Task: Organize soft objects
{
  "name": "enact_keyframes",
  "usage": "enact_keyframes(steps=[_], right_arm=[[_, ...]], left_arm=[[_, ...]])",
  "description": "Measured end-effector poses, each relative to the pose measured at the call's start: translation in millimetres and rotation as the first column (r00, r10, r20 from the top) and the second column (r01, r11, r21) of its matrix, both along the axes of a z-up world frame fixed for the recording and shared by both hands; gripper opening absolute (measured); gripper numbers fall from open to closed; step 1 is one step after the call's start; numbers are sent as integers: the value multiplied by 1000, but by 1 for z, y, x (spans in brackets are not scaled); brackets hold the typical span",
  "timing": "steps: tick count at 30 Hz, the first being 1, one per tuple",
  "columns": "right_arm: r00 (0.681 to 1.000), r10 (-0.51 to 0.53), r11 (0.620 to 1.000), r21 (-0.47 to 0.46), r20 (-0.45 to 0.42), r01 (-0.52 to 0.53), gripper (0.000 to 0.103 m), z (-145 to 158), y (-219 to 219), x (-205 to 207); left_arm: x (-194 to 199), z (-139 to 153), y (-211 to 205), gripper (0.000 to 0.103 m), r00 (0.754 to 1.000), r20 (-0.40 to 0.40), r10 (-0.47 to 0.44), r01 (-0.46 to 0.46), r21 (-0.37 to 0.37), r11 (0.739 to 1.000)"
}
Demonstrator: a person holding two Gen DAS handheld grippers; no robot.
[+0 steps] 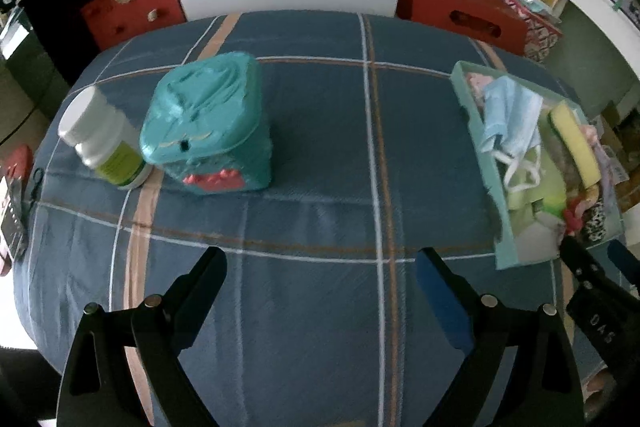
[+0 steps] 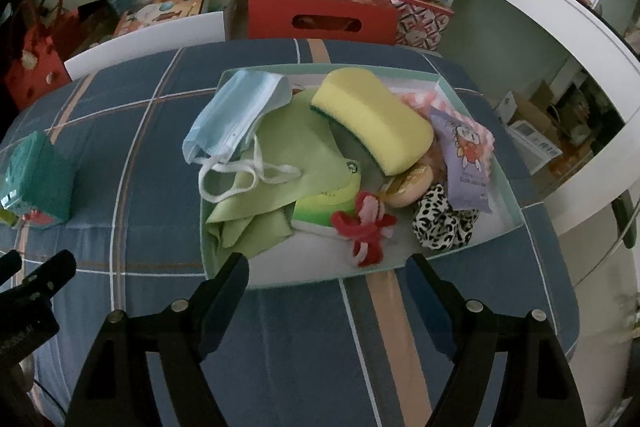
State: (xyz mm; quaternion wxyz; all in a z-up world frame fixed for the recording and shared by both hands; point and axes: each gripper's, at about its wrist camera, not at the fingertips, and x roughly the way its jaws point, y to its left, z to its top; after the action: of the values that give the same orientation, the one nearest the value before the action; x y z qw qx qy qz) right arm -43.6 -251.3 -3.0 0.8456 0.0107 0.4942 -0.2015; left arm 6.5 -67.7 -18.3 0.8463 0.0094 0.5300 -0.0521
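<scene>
My right gripper (image 2: 328,275), jaws spread and empty, sits nearest the pale green cardboard tray (image 2: 506,199) of soft things, dead ahead

You have one tray (image 2: 404,269) holding one face mask (image 2: 234,111), one sponge (image 2: 372,121), one green cloth (image 2: 280,163), one scrunchie (image 2: 442,223); outside it, one bottle (image 1: 102,139), one teal box (image 1: 208,123).

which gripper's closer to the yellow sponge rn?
Right. The right gripper hovers open at the tray's near edge, the yellow sponge just ahead. The left gripper sits mid-table, the tray off to its right.
</scene>
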Motion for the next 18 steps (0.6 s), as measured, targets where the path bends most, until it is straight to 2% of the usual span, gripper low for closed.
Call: enact_keyframes(steps=[18], right_arm=[[1000, 10, 1000, 2, -24, -10, 83, -4, 8, -1]], left_arm=[[-6, -9, 14, 95, 998, -46, 37, -36, 31, 999]])
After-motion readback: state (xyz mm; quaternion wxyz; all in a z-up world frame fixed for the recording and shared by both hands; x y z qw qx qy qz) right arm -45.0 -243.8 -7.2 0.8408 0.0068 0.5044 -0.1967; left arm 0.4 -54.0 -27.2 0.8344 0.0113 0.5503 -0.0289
